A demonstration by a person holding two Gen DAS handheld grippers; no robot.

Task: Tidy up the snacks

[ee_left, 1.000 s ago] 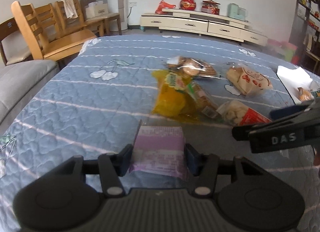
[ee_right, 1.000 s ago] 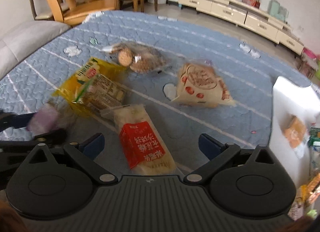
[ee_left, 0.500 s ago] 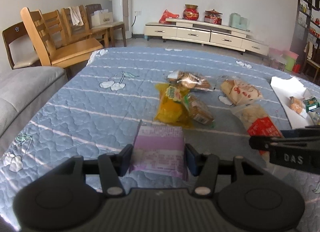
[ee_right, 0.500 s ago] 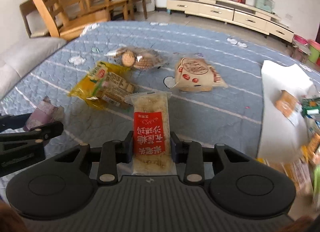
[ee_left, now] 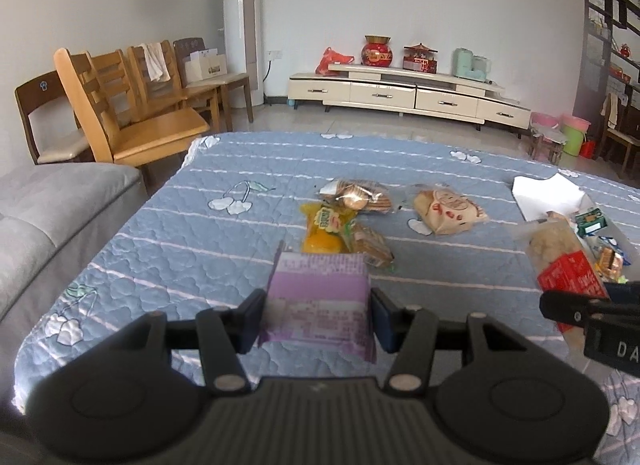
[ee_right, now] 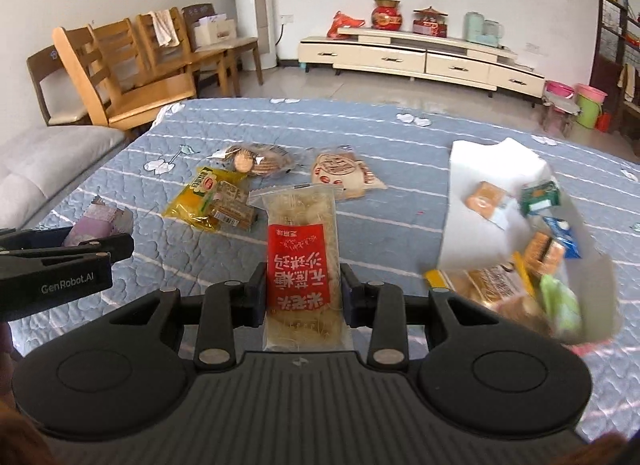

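My left gripper (ee_left: 316, 319) is shut on a purple snack packet (ee_left: 318, 297), lifted over the blue quilted table. My right gripper (ee_right: 303, 299) is shut on a clear packet with a red label (ee_right: 302, 261), also lifted. On the quilt lie a yellow packet (ee_right: 208, 201), a clear bag of round biscuits (ee_right: 256, 159) and a beige bun packet (ee_right: 340, 173). A white box (ee_right: 496, 173) at the right holds several small snacks. In the left wrist view the right gripper (ee_left: 592, 309) shows at the right edge with the red-label packet (ee_left: 568, 269).
Wooden chairs (ee_left: 132, 113) stand past the table's far left corner and a grey sofa (ee_left: 48, 201) runs along its left side. A low cream cabinet (ee_left: 408, 93) lines the far wall. Bare quilt (ee_left: 192, 241) lies left of the snacks.
The right gripper closed on the red-label packet and lifted it toward the white box. The left gripper rose with the purple packet still held.
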